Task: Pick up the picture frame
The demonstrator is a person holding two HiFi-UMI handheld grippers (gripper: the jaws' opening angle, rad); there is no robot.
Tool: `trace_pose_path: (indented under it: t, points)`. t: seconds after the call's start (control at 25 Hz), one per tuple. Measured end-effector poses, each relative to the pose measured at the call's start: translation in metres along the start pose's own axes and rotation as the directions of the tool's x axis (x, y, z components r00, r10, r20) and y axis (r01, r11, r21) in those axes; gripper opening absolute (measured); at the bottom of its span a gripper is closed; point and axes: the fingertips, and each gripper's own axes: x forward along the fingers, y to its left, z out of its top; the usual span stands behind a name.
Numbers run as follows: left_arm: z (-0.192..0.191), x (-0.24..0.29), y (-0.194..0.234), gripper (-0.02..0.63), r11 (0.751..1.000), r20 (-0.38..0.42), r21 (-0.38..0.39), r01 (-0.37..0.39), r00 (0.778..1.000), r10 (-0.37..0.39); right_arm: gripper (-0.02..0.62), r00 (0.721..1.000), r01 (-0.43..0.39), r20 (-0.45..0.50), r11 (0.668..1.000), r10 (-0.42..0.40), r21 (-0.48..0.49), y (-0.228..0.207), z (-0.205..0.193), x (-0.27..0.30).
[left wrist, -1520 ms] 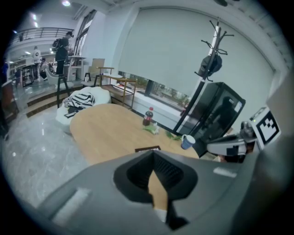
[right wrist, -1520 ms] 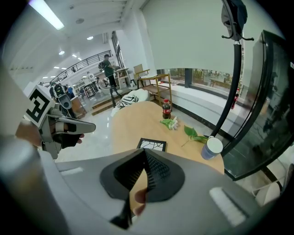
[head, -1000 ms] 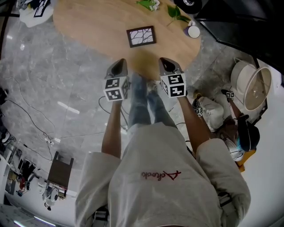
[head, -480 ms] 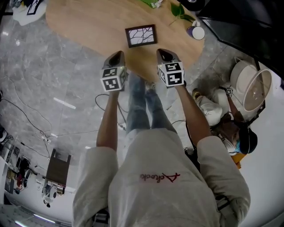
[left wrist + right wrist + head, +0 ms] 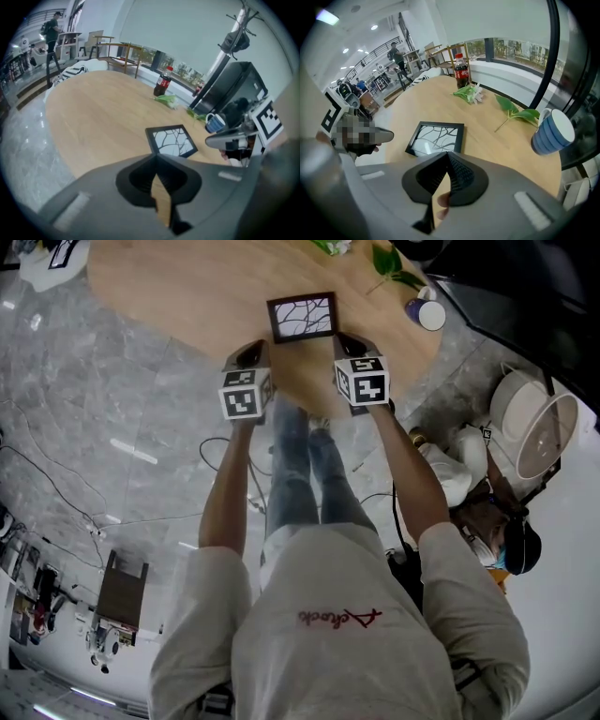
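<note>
head view: the picture frame (image 5: 302,318) lies flat on the round wooden table (image 5: 178,287), near the table's near edge, with its black border around a branching line pattern. the left gripper (image 5: 248,354) and the right gripper (image 5: 349,341) flank its near corners, one on each side – close by, though this view does not show whether either touches it. a blue mug (image 5: 427,313) and a green leaf (image 5: 386,261) sit further along the table on the right.

left gripper view: the jaws are clenched together with nothing between them, only bare tabletop showing past the tips. the picture frame (image 5: 171,141) lies just ahead and slightly to the right, apart from the tips. beyond it stand a cola bottle (image 5: 162,83) and a green sprig (image 5: 165,99); the mug is at the right, behind the other gripper.

right gripper view: these jaws are also pressed closed and empty. the picture frame (image 5: 436,138) lies flat just ahead of them and a little to the left – not in contact. the mug (image 5: 551,131) stands at the right edge of the table, the leaf lies between it and the frame, and the bottle stands at the far side.
</note>
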Motion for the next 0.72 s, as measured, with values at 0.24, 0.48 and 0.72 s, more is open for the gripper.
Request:
trace_pose_path:
  t: [0.24, 0.48, 0.72]
  points:
    - [0.002, 0.025, 0.003, 0.0, 1.0, -0.024, 0.001, 0.021, 0.999, -0.021, 0.019, 1.0, 0.0, -0.007, 1.0, 0.001, 0.012, -0.014, 0.004, 0.023]
    - [0.004, 0.048, 0.001, 0.112, 0.998, -0.045, -0.016, 0.058, 0.997, -0.058, 0.114, 0.999, -0.033, -0.013, 0.998, 0.033, 0.05, -0.022, 0.004, 0.041]
    - [0.003, 0.063, 0.006, 0.153, 0.997, -0.054, -0.054, 0.062, 0.996, -0.065, 0.135, 0.999, -0.034, -0.03, 0.997, 0.036, 0.068, -0.027, 0.0, 0.057]
